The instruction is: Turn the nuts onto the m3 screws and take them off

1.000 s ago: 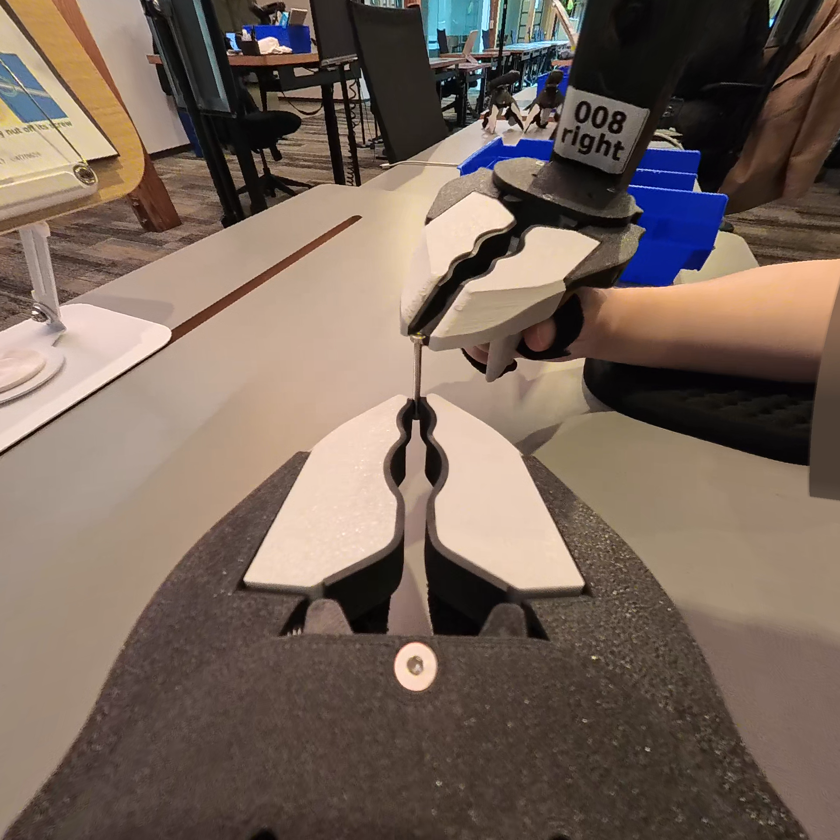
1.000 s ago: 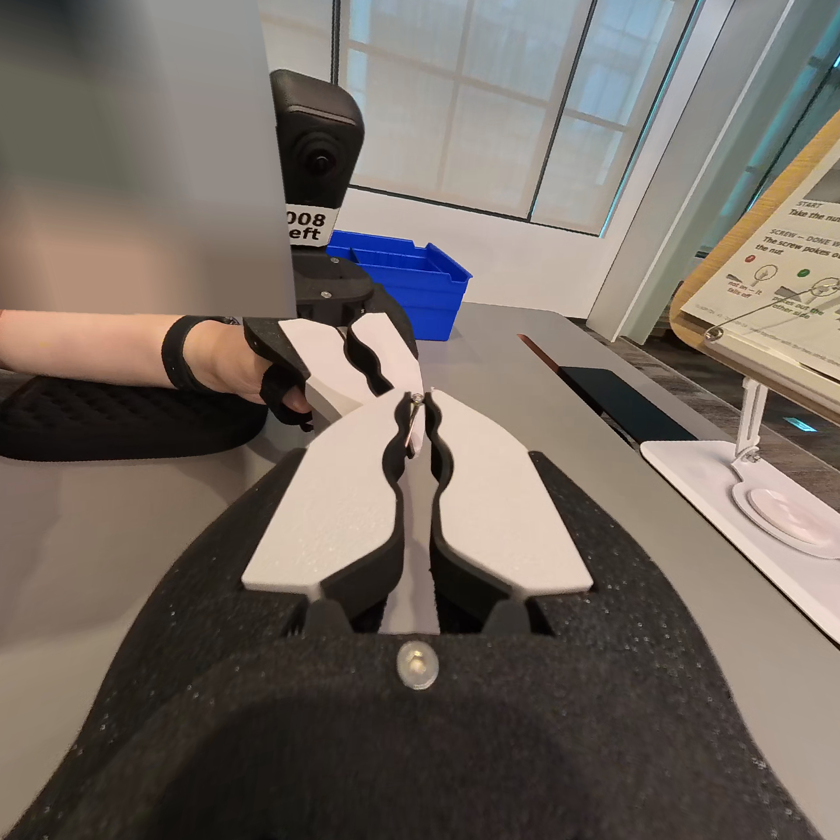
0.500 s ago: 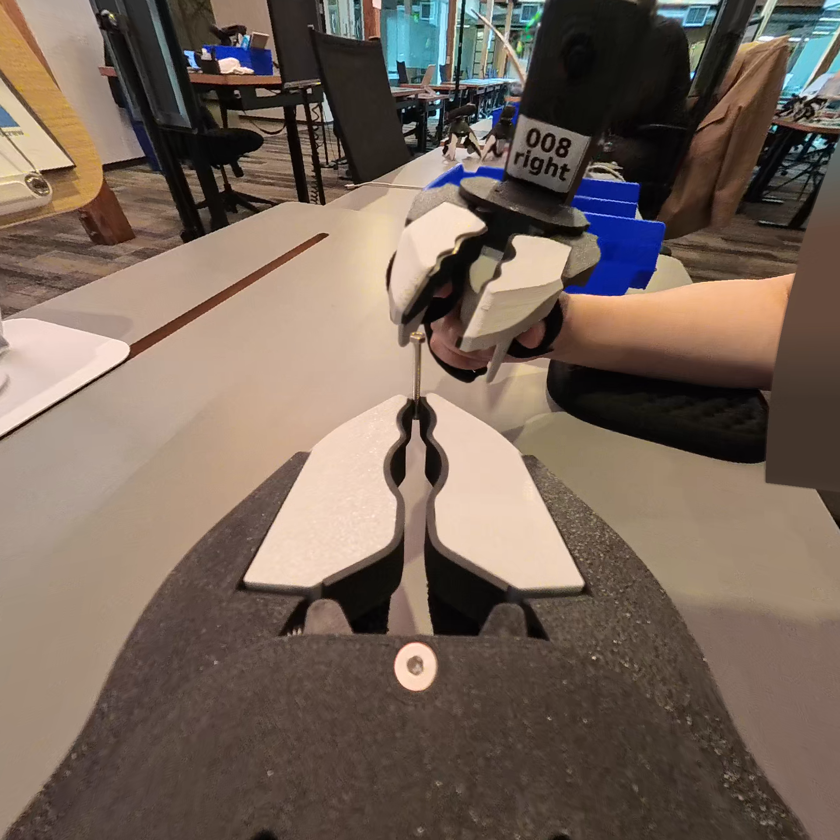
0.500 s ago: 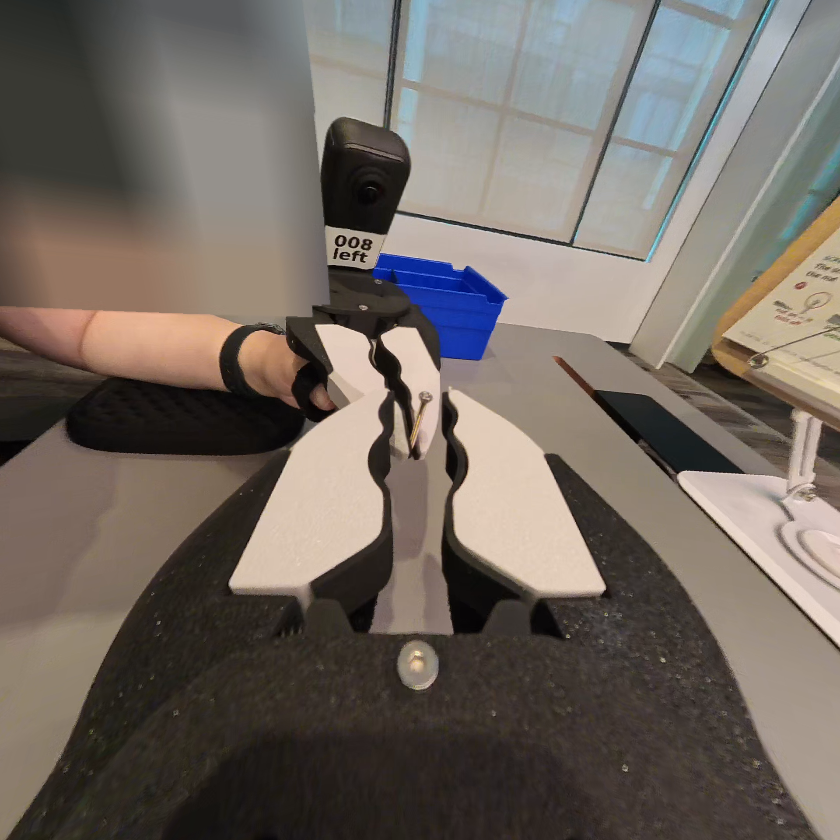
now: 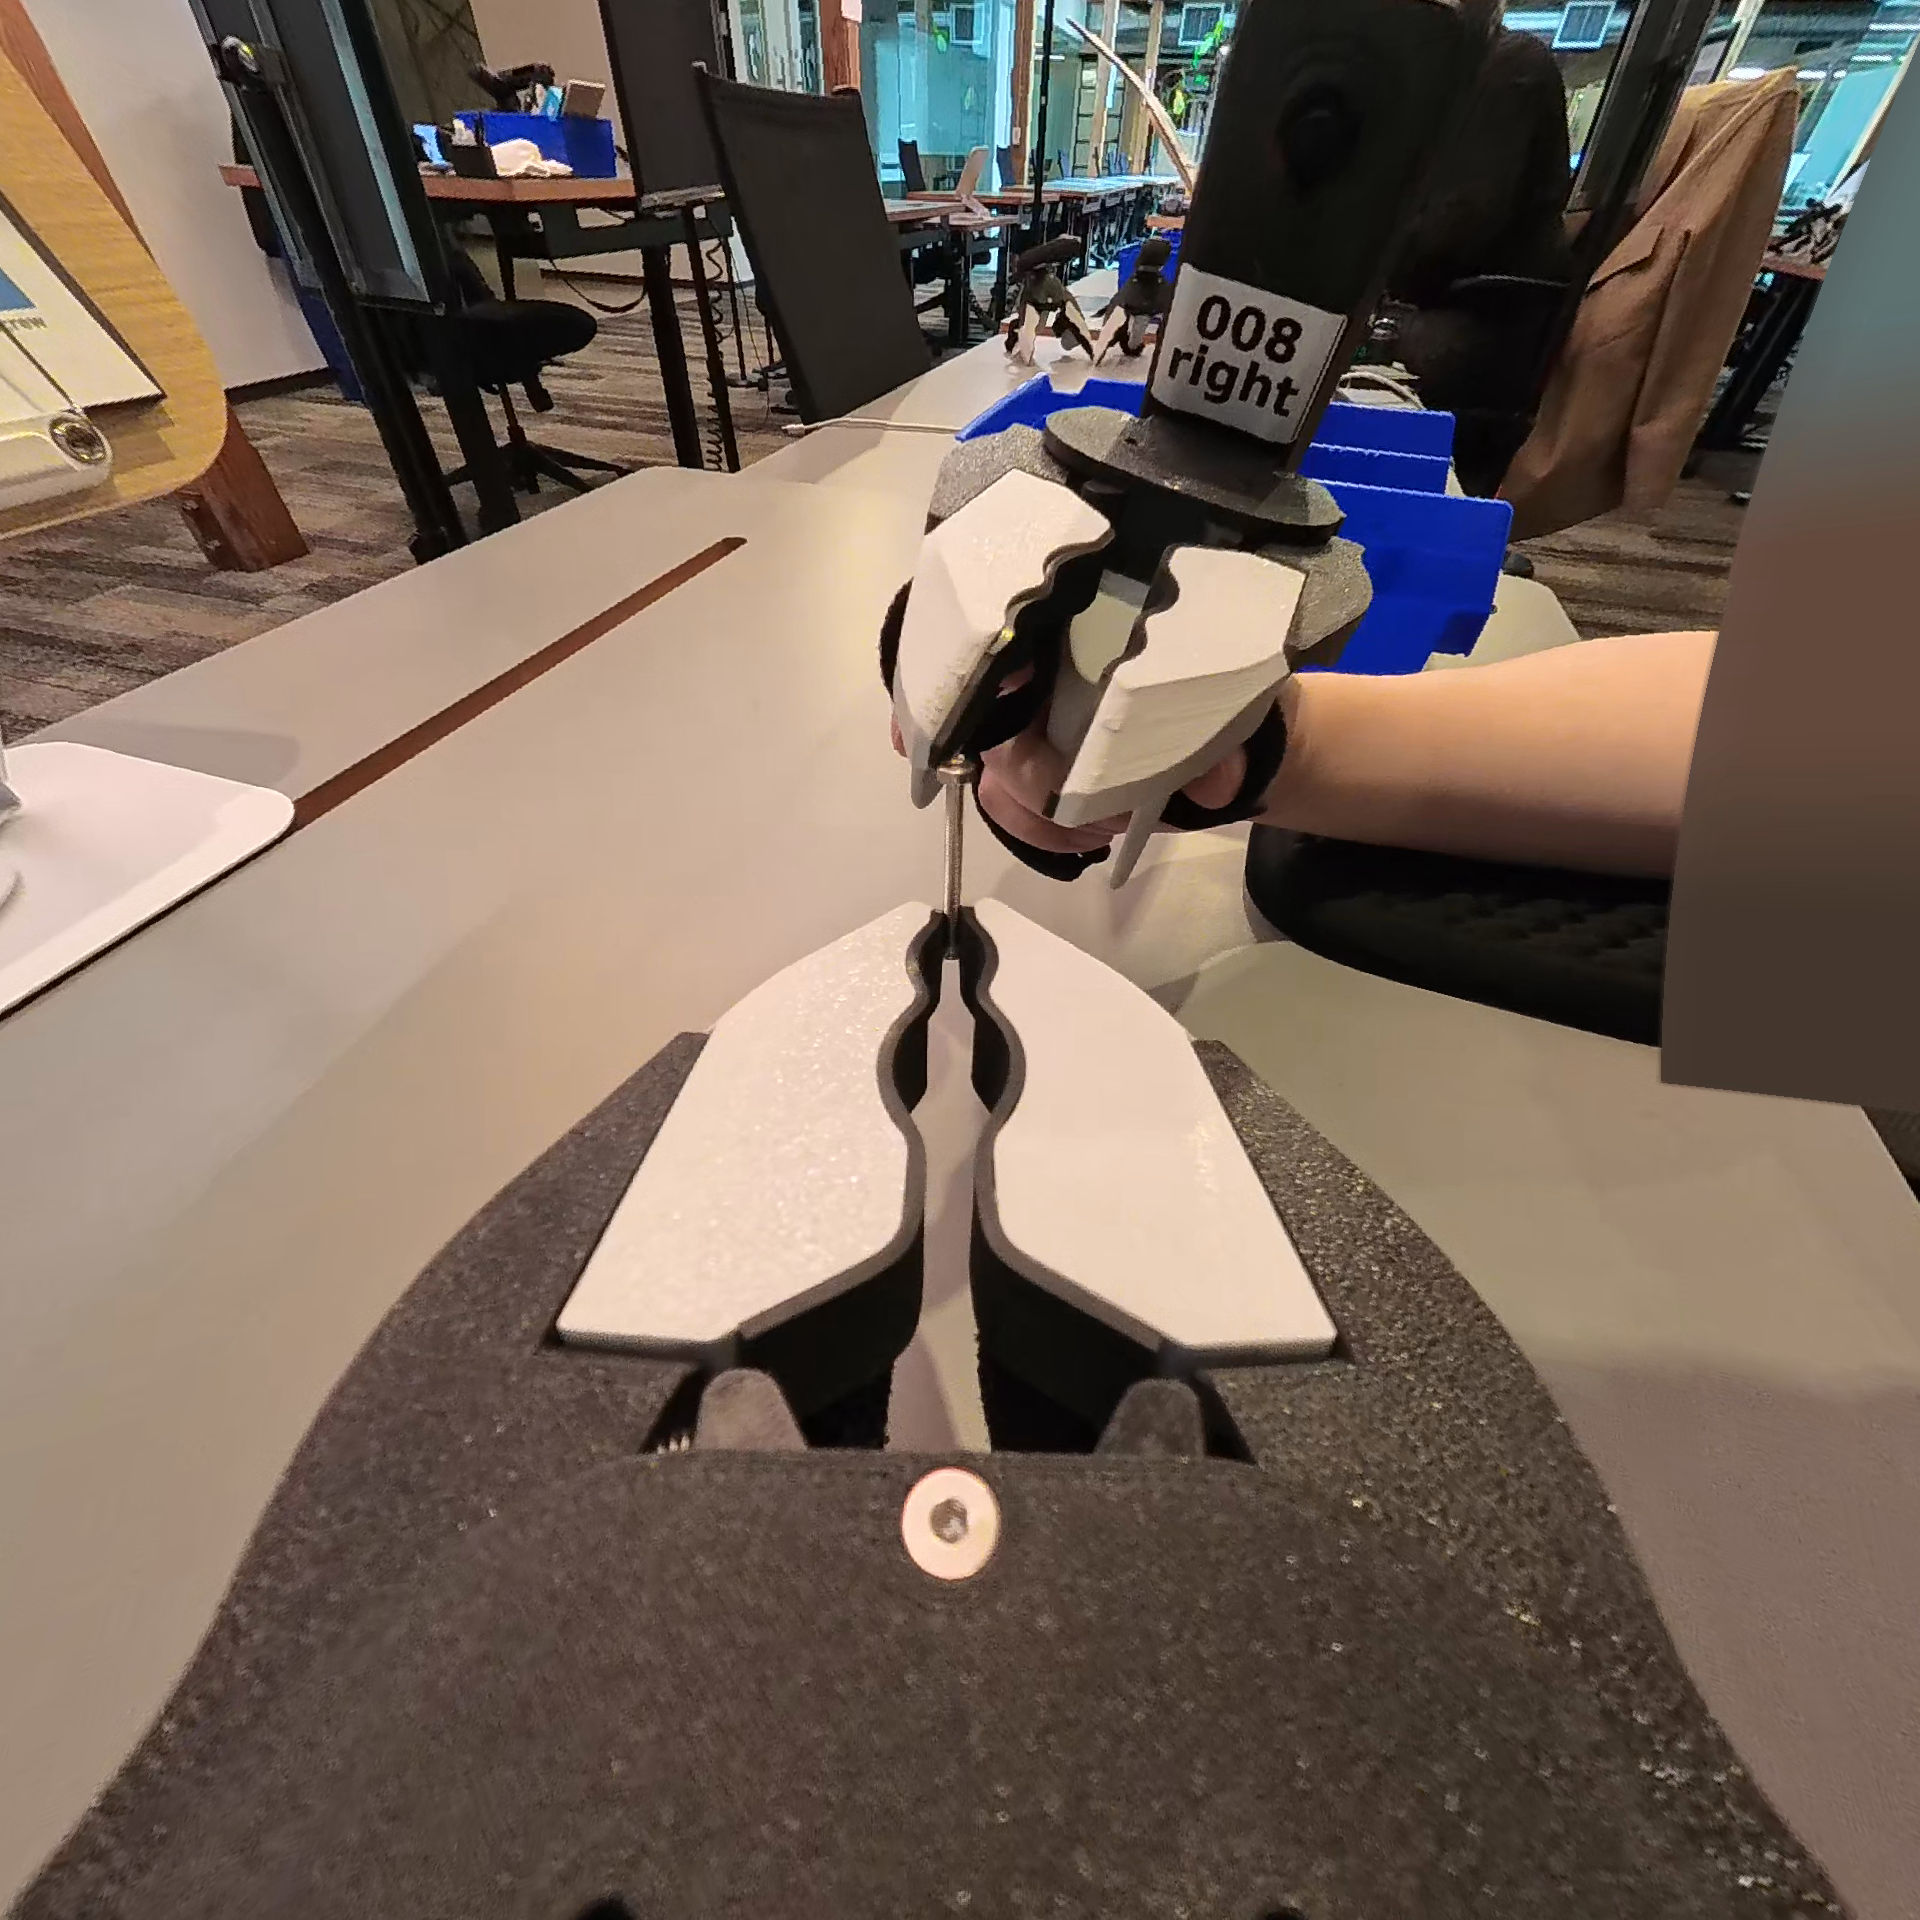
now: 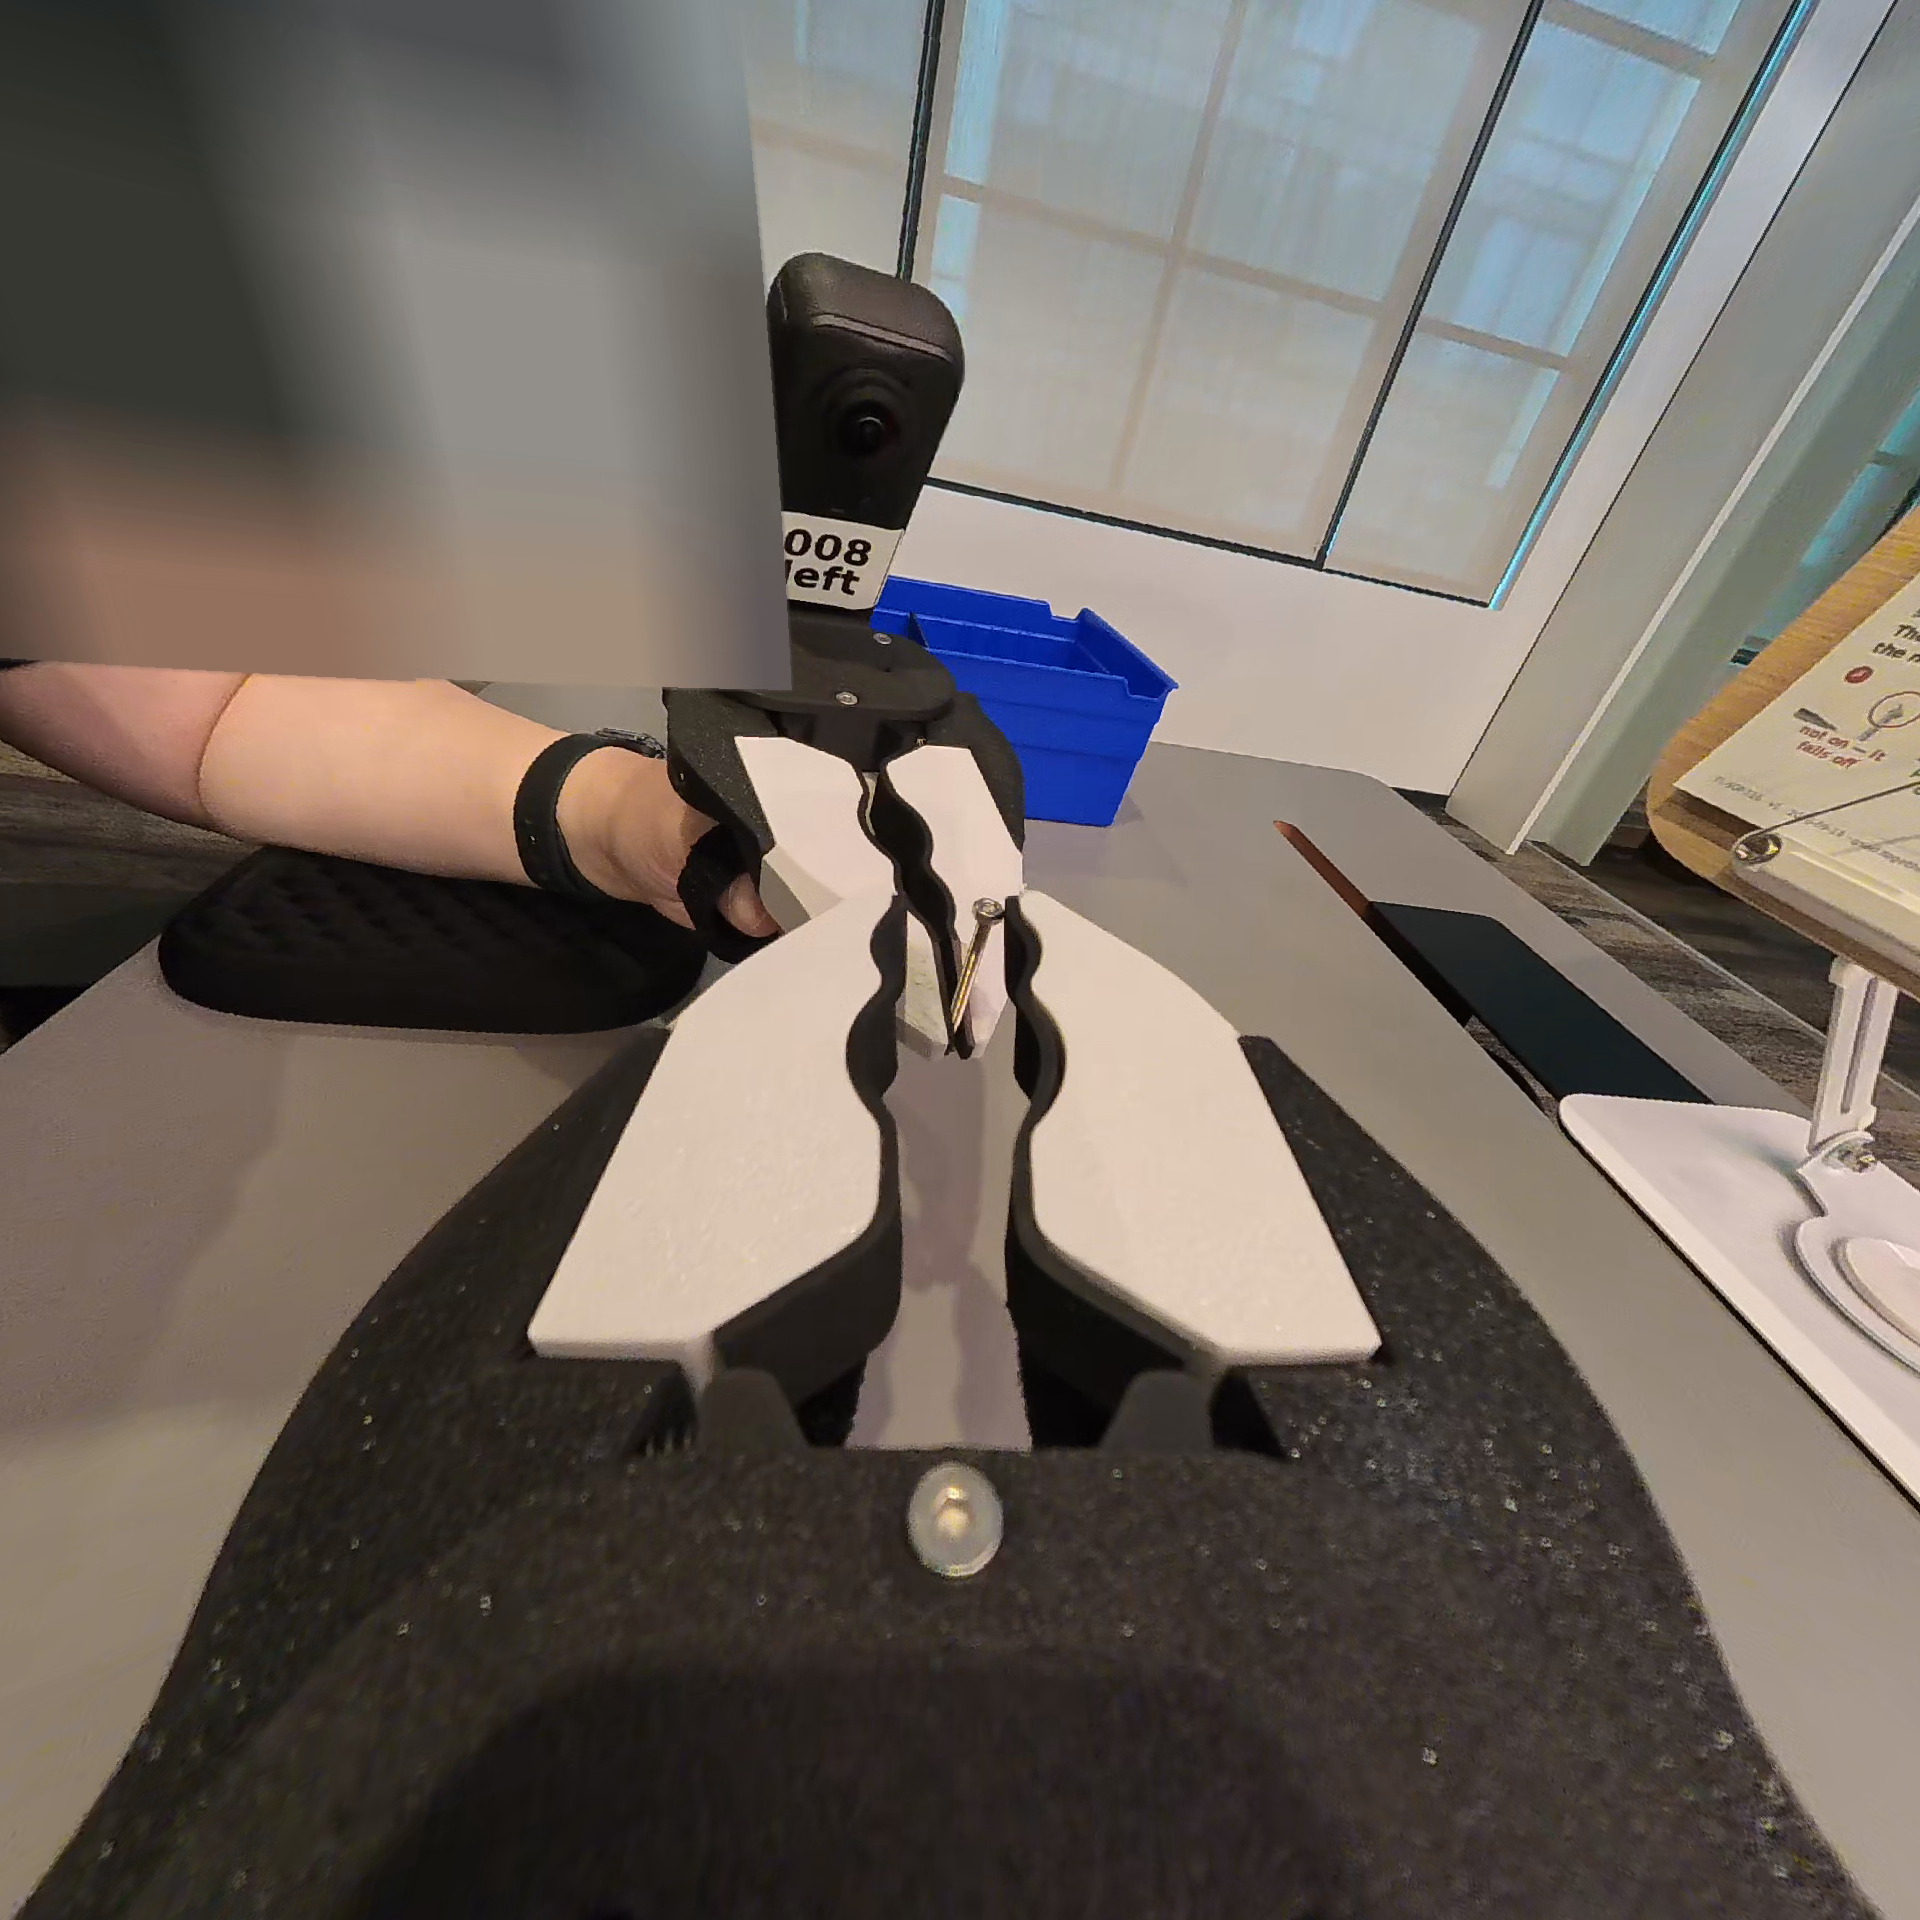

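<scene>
L claw [image 5: 951,920] was clamped on the screw [image 5: 951,842], shaft upright above the grey surface [image 5: 520,883]. R claw [image 6: 951,925] hung open w/ tips either side of the screw head, not gripping.

Both wrist cameras face each other closely, sharing the screw [image 5: 951,847] between.
</scene>
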Demonstrator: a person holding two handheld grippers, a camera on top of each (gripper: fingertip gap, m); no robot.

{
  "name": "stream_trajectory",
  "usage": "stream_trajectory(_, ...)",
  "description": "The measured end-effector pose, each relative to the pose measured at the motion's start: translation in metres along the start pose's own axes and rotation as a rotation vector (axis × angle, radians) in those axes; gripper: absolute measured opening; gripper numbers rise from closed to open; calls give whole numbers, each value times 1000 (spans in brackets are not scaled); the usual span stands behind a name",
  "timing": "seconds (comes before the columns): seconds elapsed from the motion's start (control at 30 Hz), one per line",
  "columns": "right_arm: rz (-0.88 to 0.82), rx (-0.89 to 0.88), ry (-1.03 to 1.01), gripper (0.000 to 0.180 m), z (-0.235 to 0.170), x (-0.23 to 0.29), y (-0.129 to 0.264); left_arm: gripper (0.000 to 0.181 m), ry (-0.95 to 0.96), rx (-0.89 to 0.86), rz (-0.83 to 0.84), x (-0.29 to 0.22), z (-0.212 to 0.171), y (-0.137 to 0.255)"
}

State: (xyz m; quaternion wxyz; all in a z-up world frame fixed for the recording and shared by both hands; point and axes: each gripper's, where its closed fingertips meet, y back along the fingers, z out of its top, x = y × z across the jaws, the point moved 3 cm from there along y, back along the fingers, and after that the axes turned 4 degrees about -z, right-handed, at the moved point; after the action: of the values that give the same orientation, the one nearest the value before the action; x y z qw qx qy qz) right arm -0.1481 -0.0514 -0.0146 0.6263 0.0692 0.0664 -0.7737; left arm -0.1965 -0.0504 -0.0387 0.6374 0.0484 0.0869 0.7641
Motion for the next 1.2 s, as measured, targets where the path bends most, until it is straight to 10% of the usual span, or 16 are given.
stream_trajectory(1.2,-34,-29,23,17,4,-2,2,2,-4,-11,7,0,3,2)
